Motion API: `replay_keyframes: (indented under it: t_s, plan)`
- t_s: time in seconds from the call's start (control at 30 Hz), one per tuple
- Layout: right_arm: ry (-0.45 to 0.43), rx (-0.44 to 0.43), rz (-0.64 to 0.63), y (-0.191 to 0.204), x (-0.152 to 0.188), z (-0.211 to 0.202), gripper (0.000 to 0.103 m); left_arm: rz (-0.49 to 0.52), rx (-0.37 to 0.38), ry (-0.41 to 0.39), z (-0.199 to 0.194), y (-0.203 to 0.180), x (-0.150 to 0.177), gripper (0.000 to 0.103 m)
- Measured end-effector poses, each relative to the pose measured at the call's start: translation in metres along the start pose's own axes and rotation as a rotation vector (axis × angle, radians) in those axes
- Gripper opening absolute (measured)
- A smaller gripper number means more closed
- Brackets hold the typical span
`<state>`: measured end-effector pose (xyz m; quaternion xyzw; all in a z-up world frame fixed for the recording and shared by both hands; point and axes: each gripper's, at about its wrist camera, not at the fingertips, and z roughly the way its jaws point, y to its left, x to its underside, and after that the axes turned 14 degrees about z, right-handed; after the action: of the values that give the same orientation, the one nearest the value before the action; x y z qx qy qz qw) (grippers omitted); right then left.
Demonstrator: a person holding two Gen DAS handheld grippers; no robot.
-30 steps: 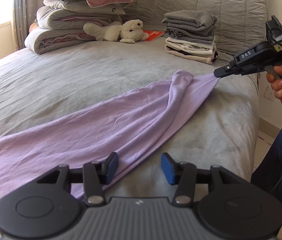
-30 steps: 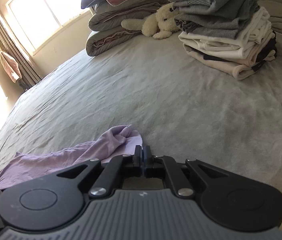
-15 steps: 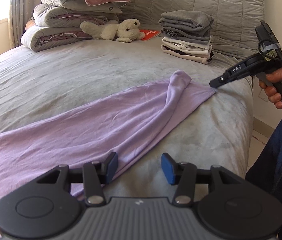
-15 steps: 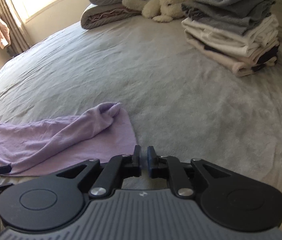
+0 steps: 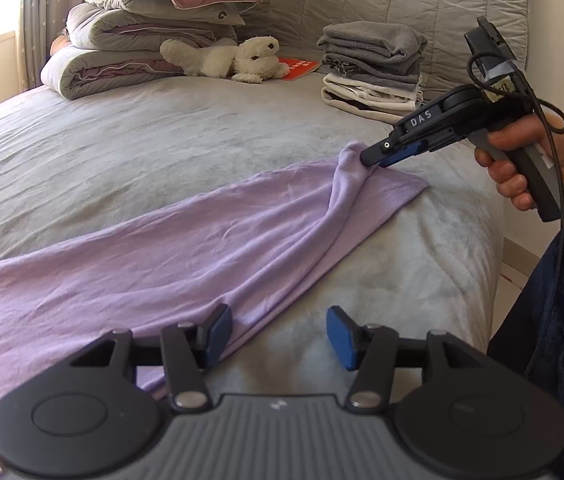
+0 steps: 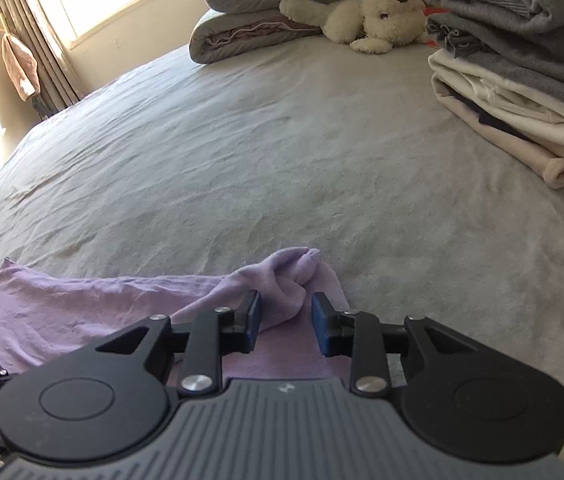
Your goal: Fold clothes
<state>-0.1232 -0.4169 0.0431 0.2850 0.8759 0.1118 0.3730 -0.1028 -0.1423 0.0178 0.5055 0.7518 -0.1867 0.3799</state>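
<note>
A lilac garment [image 5: 202, 240] lies stretched across the grey bed [image 5: 162, 128], its far end bunched into a raised fold [image 6: 289, 276] beside a flat corner. My right gripper [image 6: 286, 316] stands open with that fold between its jaws, and the pads do not press on it. In the left wrist view the right gripper [image 5: 377, 156] shows with its tips at the fold, held by a hand [image 5: 521, 168]. My left gripper [image 5: 278, 332] is open low over the garment's near edge; the cloth lies by its left pad [image 5: 218, 332] and bare bed between the jaws.
A stack of folded clothes [image 5: 373, 68] sits at the back right near the headboard. A white plush toy [image 5: 234, 58], a red book [image 5: 299, 68] and piled bedding [image 5: 142, 40] lie behind. The bed's edge drops off right, by a dark trouser leg [image 5: 553, 320].
The right gripper let go of the garment's corner, which dropped flat on the bed. It opened and moved left onto the bunched fold. The left gripper stayed put.
</note>
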Motion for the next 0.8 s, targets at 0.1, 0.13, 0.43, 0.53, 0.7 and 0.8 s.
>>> replay_keyframes:
  t_s: [0.1, 0.13, 0.43, 0.53, 0.7, 0.8]
  plan:
    - [-0.037, -0.048, 0.004, 0.0, 0.003, -0.013, 0.003, -0.002, 0.002, -0.001, 0.0, 0.0, 0.0, 0.054]
    - [-0.05, -0.053, 0.014, -0.002, 0.004, -0.019, 0.003, -0.002, 0.003, -0.001, 0.0, 0.0, 0.0, 0.054]
    - [-0.069, -0.059, 0.121, -0.027, 0.01, -0.047, 0.004, -0.03, 0.02, -0.003, -0.001, 0.005, 0.0, 0.054]
    - [-0.058, -0.071, 0.115, -0.029, 0.015, -0.056, 0.007, -0.027, 0.023, -0.003, -0.002, 0.004, 0.001, 0.054]
    - [-0.059, -0.034, 0.091, -0.024, 0.02, -0.066, 0.016, -0.025, 0.026, -0.002, -0.002, 0.004, 0.002, 0.055]
    - [-0.067, -0.009, 0.064, -0.024, 0.014, -0.06, 0.04, -0.031, 0.035, -0.007, -0.002, 0.005, 0.002, 0.057]
